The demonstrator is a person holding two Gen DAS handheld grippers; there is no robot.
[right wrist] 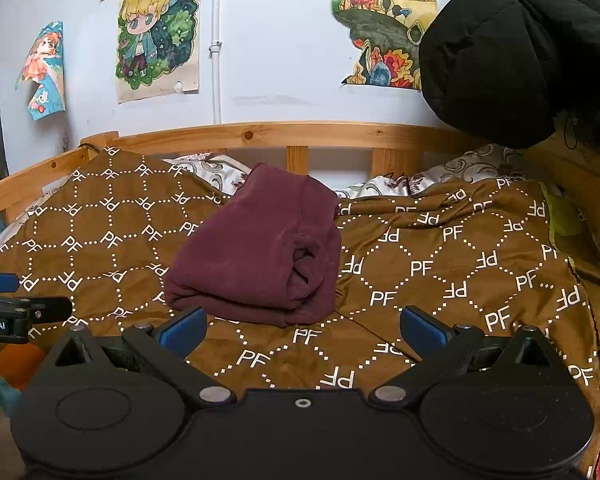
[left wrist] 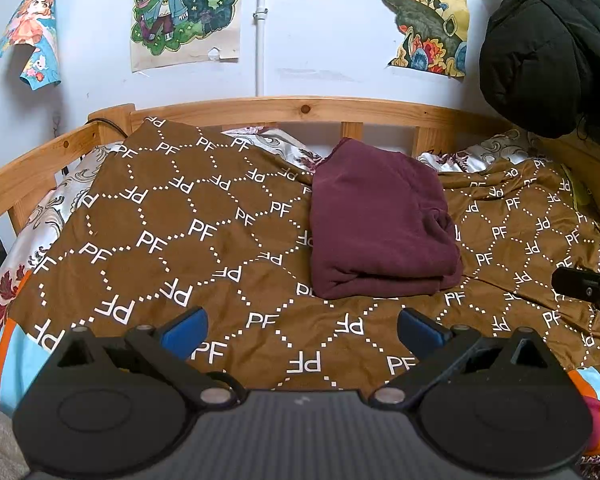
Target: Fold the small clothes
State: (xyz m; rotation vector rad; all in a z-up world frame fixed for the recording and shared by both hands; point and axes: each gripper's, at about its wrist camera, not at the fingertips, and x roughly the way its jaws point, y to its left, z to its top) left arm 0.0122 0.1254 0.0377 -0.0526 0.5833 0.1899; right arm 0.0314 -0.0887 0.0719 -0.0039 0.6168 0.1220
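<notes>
The folded maroon garment (left wrist: 380, 220) is seen right of centre on the brown PF-print blanket (left wrist: 160, 240); both the left gripper (left wrist: 302, 330) and the right gripper (right wrist: 304, 330) are held agape and empty, the right one nearer

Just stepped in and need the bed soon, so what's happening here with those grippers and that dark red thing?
A person is folding small clothes on the bed, with a gripper in each hand. The maroon garment already lies folded into a compact bundle on the brown PF-patterned blanket. The left gripper and the right gripper are both open, holding nothing, on the near side of the bundle and not touching it. A black jacket hangs at the far right by the wooden bed rail.
</notes>
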